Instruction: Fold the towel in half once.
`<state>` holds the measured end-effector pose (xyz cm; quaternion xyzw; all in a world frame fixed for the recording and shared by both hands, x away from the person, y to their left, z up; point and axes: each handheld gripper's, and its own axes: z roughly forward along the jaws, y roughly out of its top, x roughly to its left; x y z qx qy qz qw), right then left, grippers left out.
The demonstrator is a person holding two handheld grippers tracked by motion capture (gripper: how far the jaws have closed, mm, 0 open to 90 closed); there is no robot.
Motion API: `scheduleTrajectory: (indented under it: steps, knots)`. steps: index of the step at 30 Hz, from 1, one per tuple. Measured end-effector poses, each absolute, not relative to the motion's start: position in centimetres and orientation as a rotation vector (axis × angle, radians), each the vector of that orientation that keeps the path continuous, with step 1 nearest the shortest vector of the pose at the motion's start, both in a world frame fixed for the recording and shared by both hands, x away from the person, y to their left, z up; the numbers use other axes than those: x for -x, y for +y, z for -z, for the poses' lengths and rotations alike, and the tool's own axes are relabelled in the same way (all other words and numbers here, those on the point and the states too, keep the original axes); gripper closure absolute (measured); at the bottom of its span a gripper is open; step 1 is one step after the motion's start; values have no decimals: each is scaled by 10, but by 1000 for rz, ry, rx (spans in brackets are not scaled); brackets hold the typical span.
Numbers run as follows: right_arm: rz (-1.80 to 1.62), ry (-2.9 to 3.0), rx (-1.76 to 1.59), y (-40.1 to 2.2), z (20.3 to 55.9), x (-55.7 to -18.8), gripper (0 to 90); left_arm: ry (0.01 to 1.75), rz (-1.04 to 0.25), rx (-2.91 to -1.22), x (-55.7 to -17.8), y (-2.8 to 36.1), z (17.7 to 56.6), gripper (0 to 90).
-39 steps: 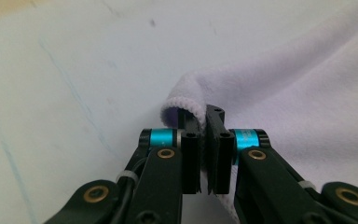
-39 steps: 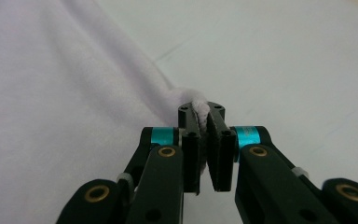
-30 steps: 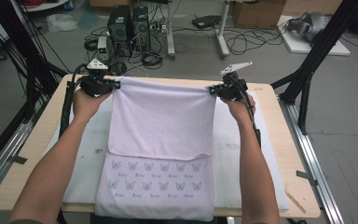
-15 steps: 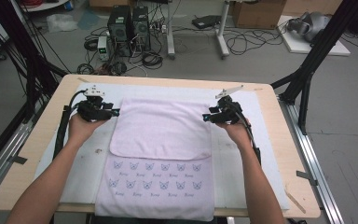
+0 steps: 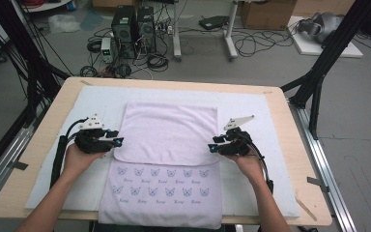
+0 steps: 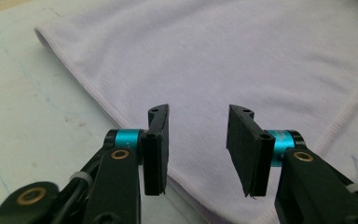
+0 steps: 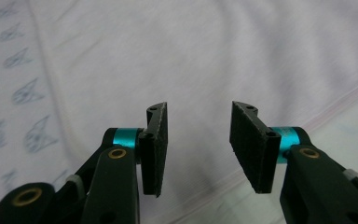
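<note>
From where I stand, the pale lilac towel (image 5: 166, 159) lies flat on the white mat (image 5: 265, 121) that covers the wooden table (image 5: 53, 106), folded so that its far part is doubled over toward the person. The nearest strip, at six o'clock, carries rows of small blue butterfly-like prints (image 5: 162, 180); beyond it the plain folded layer (image 5: 171, 130) runs toward twelve o'clock, its rounded edge lying across the printed part.

The left gripper (image 5: 117, 141) sits at nine o'clock of the towel, just beside the corner of the folded layer. The right gripper (image 5: 211, 147) sits at three o'clock, just beside the opposite corner. Both point inward at the cloth.

In the left gripper view, the jaws stand partly apart over the hemmed edge of the towel (image 6: 242, 60), with nothing between the pads; they have just been closing a little. In the right gripper view the jaws are likewise half parted above the cloth (image 7: 205, 56), gripping nothing, and have also just narrowed.

Farther off, at twelve o'clock, computer towers (image 5: 133, 24) and tangled cables (image 5: 251, 43) sit on the floor.
</note>
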<state>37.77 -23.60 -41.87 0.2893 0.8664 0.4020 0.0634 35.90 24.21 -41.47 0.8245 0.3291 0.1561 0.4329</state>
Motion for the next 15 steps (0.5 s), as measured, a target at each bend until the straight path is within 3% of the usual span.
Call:
scheduleTrajectory:
  steps: [15]
  knots:
    - [-1176,2637,-778,-239,432,-335,573,776,-360,-2149,-327,242,440,599]
